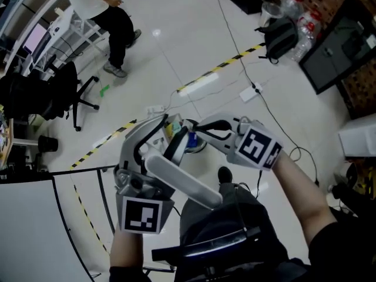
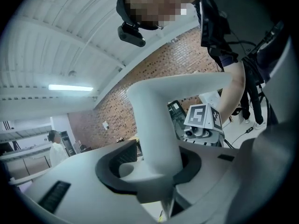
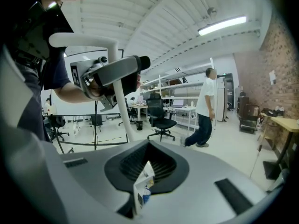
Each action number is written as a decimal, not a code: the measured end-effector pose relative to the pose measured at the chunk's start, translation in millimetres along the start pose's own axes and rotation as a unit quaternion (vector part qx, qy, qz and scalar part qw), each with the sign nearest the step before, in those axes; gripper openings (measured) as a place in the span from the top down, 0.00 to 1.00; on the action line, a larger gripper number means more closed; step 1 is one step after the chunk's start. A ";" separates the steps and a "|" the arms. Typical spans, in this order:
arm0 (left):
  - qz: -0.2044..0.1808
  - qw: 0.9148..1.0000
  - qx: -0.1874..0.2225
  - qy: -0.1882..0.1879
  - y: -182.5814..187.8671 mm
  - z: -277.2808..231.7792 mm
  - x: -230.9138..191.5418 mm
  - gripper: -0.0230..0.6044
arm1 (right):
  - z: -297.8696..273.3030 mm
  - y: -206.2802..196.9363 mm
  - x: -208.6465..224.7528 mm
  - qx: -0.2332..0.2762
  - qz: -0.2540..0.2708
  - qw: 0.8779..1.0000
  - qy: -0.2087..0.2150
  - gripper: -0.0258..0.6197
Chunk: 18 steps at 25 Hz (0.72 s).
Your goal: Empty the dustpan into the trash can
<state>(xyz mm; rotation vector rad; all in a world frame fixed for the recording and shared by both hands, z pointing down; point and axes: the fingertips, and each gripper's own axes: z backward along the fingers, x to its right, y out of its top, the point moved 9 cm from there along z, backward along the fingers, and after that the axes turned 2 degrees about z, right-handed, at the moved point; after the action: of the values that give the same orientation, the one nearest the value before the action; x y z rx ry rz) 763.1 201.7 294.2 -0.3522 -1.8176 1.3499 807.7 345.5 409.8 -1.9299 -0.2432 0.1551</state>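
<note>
My left gripper (image 1: pixel 154 151) is shut on the dustpan's white handle (image 1: pixel 185 184), whose bent top runs back toward the person. In the left gripper view that handle (image 2: pixel 159 125) rises from between the jaws and bends right. The right gripper view shows its upright part (image 3: pixel 120 106) with the left gripper (image 3: pixel 107 78) clamped on it. My right gripper (image 1: pixel 190 136) points left beside the handle, shut on a small paper carton scrap (image 3: pixel 142 188) with blue print. The pan itself is hidden under the grippers. I cannot make out a trash can.
A person (image 1: pixel 108 16) walks at the far left, near a black office chair (image 1: pixel 59 96). Yellow-black floor tape (image 1: pixel 223 66), cables and a power strip (image 1: pixel 249 93) cross the floor. Bags and bottles (image 1: pixel 285 28) lie at top right; a metal frame (image 1: pixel 88 181) stands left.
</note>
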 end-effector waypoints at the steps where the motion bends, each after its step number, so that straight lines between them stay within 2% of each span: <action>1: -0.001 1.000 0.000 0.000 0.8 0.0 1.7 0.73 | 1.8 -2.0 -0.1 0.001 0.000 1.000 -0.001 0.94; 6: -0.008 1.000 -0.006 -0.009 2.0 3.7 9.2 0.73 | 6.3 -4.3 -1.5 0.001 -0.008 1.000 -0.009 0.94; 18: -0.033 0.997 -0.020 -0.064 8.8 -5.0 24.1 0.73 | 15.8 -9.3 -7.0 0.007 -0.009 1.000 -0.026 0.94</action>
<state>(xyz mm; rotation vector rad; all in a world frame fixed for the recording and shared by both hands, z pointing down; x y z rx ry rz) 749.8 223.9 297.5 -0.2299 -1.9470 1.3177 796.5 361.4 412.7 -1.9101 -0.2936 0.1955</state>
